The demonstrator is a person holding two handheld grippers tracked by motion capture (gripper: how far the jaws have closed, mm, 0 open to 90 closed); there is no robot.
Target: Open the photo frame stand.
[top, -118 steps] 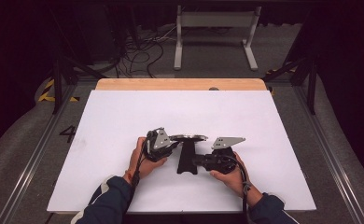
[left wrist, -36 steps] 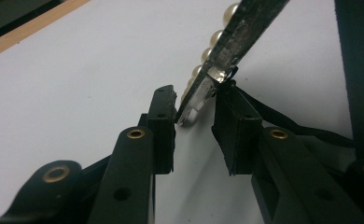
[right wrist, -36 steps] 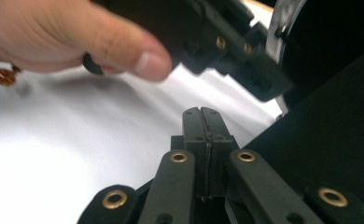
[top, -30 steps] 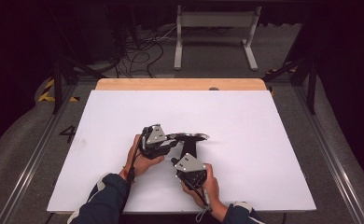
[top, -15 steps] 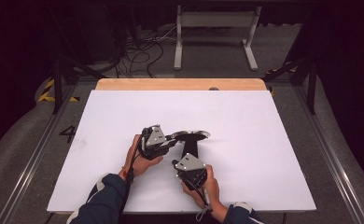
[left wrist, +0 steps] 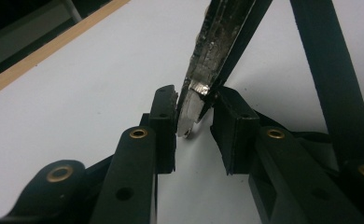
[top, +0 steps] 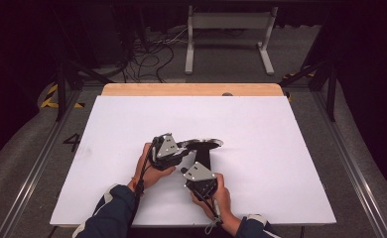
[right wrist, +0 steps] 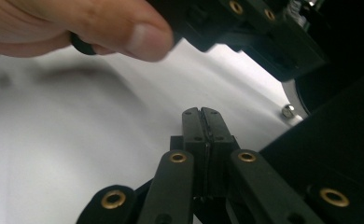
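Slipping is looking like the main risk. The left claw (left wrist: 194, 112) is grasping a pan-like utensil (top: 209, 144) by a thin metal edge only, and that edge is sitting near the tips of the pads rather than deep between them. One pad is pressing on bare, shiny metal and the other on a black part beside it. Any twist of the wrist could be levering the piece out, since the hard, smooth metal is giving the pads little to bite on. Most of the utensil is reaching out beyond the claw's tips, so its weight is likely pulling against the pinch. If it drops, it is landing on the white table (top: 281, 148) just below the claw and perhaps sliding on that slick sheet.

The utensil itself is looking rigid: a dull, scuffed silvery rim (left wrist: 203, 56), thin and gently curved, and a long flat matt black handle (top: 204, 159) running back from the left claw's tips toward the person. What kind of utensil it is I am not able to tell exactly.

The right claw (right wrist: 202, 114) is clenched on nothing, its ribbed black pads meeting flat against each other. It is hovering just beside the handle, with a small round metal stud (right wrist: 288, 111) to its right and the left hand's thumb (right wrist: 138, 37) above it. A careless nudge from here could be knocking the handle and breaking the other claw's hold.
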